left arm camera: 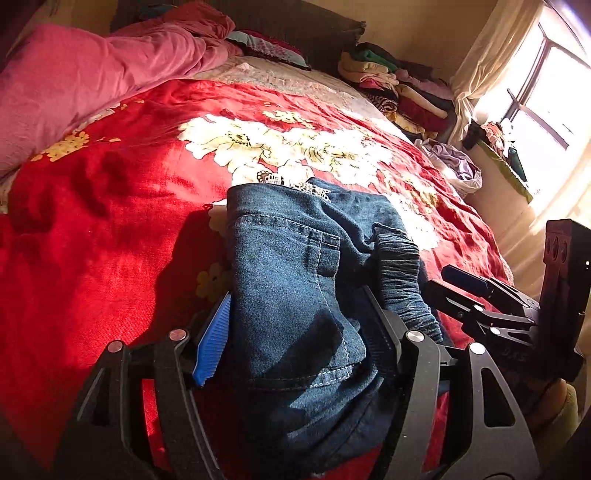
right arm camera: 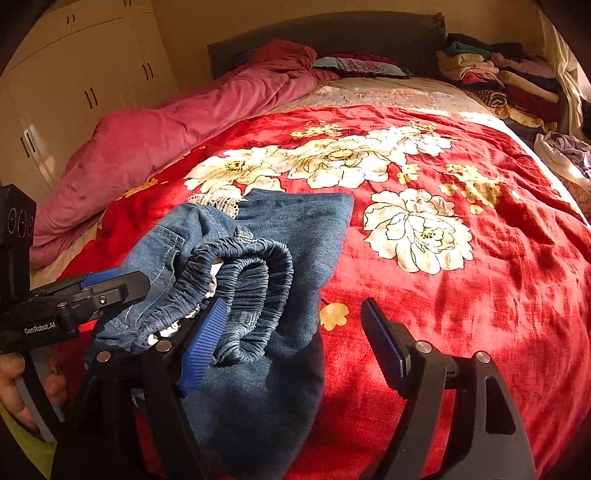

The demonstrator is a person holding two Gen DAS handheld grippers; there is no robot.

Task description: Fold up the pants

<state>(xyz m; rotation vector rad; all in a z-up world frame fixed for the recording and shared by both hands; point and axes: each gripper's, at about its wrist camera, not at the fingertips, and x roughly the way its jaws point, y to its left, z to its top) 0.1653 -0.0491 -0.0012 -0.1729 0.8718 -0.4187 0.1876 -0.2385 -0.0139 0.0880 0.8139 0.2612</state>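
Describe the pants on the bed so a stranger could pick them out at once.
Start at the red flowered blanket covering the bed. At its near edge lies a folded bundle of blue denim: the pants. The gathered elastic waistband and white lace trim set them apart from the clothes stacked by the headboard.

A bedroom with a made bed, lit by strong sun from a window.

A red blanket [right arm camera: 480,295] printed with large cream flowers covers most of the bed, over a pale patterned sheet [right arm camera: 388,92] near the dark headboard [right arm camera: 332,29]. A rumpled pink quilt [right arm camera: 166,136] lies along one side, beside cream wardrobe doors [right arm camera: 74,74]. A flat patterned pillow [right arm camera: 362,66] sits at the head. A stack of folded clothes [left arm camera: 399,85] fills the far corner, near a cream curtain [left arm camera: 491,48] and the bright window [left arm camera: 546,92]. Lilac cloth [left arm camera: 454,162] lies bunched at the bed's edge.
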